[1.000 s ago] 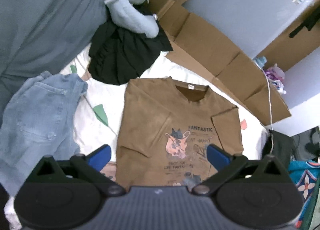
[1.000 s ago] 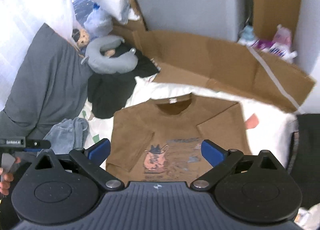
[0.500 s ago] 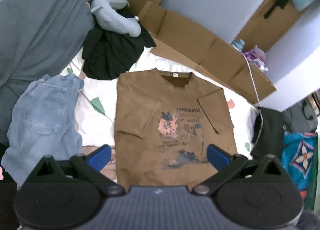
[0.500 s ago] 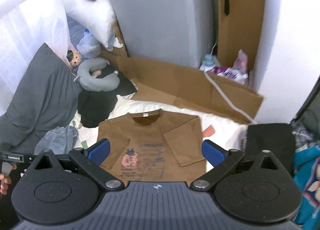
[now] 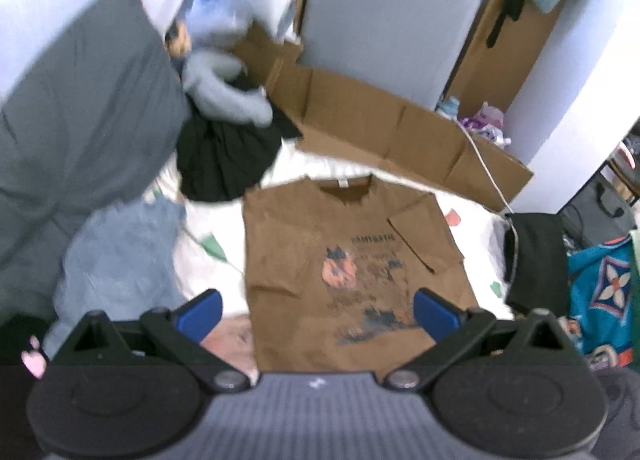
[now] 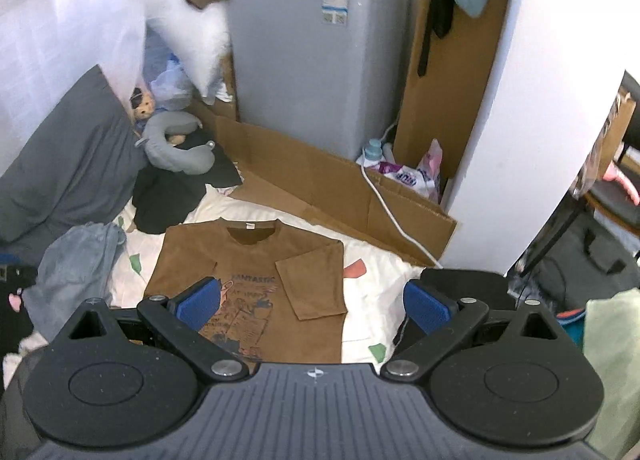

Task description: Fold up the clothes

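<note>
Both cameras have pulled up and back over the last second, so the brown T-shirt (image 6: 248, 276) now sits smaller, in the lower middle of each view, with much more of the room above it.

At far left of the right wrist view, a pair of jeans (image 6: 76, 260) lies bunched at mid-left on the white bed sheet (image 6: 384, 280), with a black garment (image 6: 172, 191) above it. Moving to centre, the T-shirt lies face up, collar toward the top of the frame, both sleeves turned in over the chest, the one on the right of the frame covering the edge of the print. At lower right, a dark folded item (image 6: 460, 280) rests at the sheet's edge.

The left gripper (image 5: 316, 310) is spread wide with nothing in it, high over the shirt's hem; the right gripper (image 6: 316, 306) is the same, wide and empty.

My read: the shirt is partway folded, sleeves in, body at full length. Both tools are clear of the cloth, so this looks like a pause between folds. Next up is likely the lengthwise fold, which calls for dropping down, pinching the hem at both corners and carrying it up to the collar.
</note>
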`<action>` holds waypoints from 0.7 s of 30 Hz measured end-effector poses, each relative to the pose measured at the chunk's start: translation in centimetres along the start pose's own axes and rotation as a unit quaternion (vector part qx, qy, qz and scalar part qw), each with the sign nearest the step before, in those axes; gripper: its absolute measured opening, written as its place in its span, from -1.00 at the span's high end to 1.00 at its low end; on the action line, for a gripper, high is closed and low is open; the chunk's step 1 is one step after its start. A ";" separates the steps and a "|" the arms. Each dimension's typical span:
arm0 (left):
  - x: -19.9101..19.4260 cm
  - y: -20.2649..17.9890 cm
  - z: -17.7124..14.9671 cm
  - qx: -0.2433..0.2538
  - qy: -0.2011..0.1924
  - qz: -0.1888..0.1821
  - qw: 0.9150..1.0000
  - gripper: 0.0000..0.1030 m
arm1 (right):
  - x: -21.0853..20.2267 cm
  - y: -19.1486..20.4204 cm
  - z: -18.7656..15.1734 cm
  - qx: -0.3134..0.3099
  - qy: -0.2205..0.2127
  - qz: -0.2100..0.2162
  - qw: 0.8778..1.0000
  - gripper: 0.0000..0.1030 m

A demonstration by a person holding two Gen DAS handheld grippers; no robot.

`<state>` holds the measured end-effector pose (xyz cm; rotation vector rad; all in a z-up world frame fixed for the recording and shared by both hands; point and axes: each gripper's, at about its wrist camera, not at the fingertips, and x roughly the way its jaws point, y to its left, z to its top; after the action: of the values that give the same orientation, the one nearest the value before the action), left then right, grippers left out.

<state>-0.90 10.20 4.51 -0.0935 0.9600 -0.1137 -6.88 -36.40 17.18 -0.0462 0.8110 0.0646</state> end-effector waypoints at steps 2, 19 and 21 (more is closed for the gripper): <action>-0.1 0.0 -0.6 0.000 -0.004 0.004 1.000 -0.99 | -1.3 -0.5 -0.3 -0.016 -0.008 0.003 1.000 -0.96; -0.6 0.3 -6.7 0.006 -0.028 0.019 0.999 -0.99 | -5.4 -5.8 -12.4 0.026 -0.049 -0.011 0.998 -0.98; -0.7 0.2 -7.4 0.012 -0.028 0.025 0.999 -0.99 | -5.4 -6.0 -14.1 0.035 -0.056 -0.012 0.998 -0.98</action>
<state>-7.38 10.31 0.81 -0.0494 0.9050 -0.0766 -20.34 -43.53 11.49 0.0131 0.6995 0.0156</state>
